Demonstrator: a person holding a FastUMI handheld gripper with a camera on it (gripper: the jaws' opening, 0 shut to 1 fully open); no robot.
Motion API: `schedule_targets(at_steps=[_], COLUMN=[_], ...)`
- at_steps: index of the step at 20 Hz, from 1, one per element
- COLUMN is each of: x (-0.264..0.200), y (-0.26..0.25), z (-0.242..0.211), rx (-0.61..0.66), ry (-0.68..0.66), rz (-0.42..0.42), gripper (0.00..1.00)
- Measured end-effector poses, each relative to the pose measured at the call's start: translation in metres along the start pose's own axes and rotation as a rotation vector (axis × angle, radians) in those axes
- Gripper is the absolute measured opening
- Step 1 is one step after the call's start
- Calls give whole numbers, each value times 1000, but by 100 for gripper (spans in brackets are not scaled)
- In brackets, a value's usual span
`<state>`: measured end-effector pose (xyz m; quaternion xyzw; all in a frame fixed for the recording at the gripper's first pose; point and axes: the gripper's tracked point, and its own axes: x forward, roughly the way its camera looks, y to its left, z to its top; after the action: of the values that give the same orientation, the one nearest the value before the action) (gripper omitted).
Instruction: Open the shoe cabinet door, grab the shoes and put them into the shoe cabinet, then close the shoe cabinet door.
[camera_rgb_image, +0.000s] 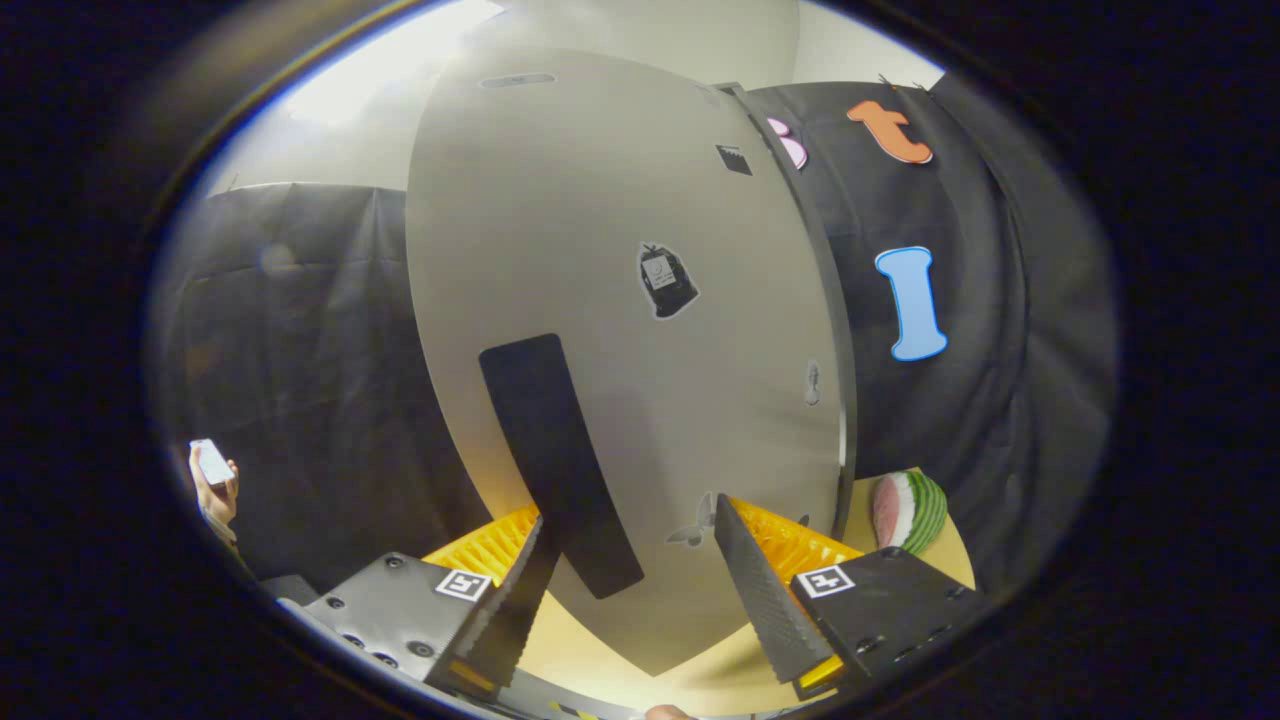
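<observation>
While held by a hand (213, 497) at far left, small pale phone (212, 461) raised. Just ahead of spread, empty gripper (630, 580), tall grey flat-panel shoe cabinet door (620, 330) with long black handle (556, 462), apparently closed. Right, striped watermelon-slice toy (909, 511) on yellow tabletop (955, 560).

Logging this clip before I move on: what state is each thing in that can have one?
shoe cabinet door: closed as far as can be seen, black handle strip ahead of the fingers
hand-held gripper: open, fingers either side of the handle's lower end, not pressing it
watermelon slice: lying on the table beside the cabinet
</observation>
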<state>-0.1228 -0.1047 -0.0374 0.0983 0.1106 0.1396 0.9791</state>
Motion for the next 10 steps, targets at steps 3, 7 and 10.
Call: schedule_targets(at_steps=[3,7,10], x=[17,44,64], y=[10,26,36], z=[0,-1,-4], rx=[-8,-21,-15], ry=[-5,-13,-23], rz=[-6,-15,-26], gripper=[95,96,96])
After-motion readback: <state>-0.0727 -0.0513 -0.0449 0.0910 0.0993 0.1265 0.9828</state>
